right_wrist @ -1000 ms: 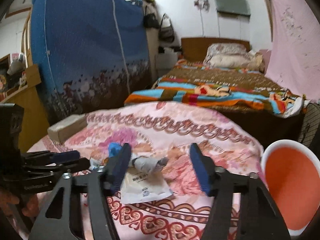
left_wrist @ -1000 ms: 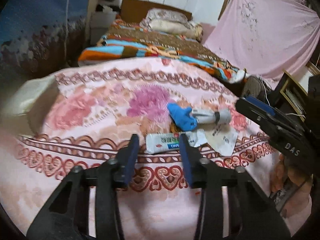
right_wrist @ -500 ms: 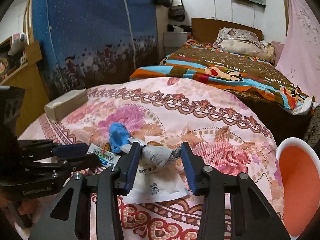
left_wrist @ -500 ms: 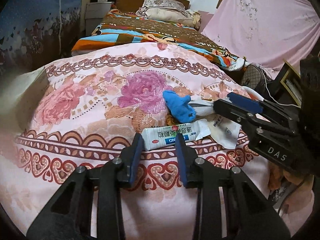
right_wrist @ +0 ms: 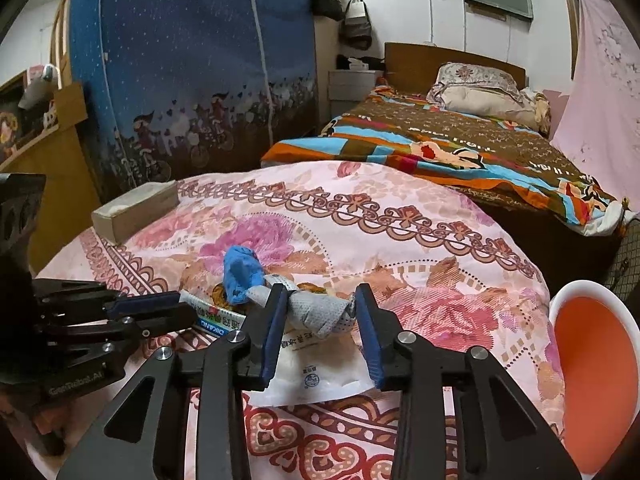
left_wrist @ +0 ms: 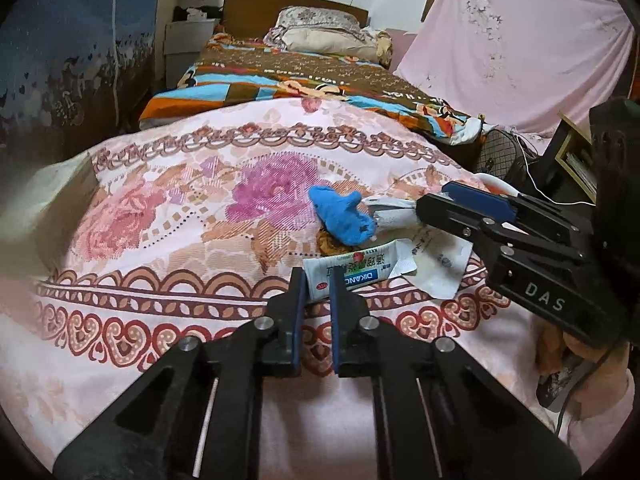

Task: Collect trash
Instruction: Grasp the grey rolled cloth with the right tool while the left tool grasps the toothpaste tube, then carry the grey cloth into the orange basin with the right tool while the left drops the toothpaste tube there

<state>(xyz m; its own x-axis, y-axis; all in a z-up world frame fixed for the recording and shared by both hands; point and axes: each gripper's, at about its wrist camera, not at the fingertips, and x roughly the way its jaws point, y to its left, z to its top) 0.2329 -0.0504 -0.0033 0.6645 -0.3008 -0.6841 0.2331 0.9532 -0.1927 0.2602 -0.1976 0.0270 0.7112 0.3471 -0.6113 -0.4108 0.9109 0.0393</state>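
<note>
Orange basin (right_wrist: pixel 592 380) (right view only), perhaps plastic.

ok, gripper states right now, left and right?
Left gripper: shut on the white sachet.
Right gripper: just been closing, around the grey wad, contact unclear.

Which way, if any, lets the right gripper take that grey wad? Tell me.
Probably yes, straight ahead: the right gripper already straddles the grey wad, nothing between, though its right pad looks short of it.

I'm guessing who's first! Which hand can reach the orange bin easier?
Right, likely: the bin sits beside the right gripper, its fingers just closing around the grey wad. The left gripper pinches the packet farther away.
</note>
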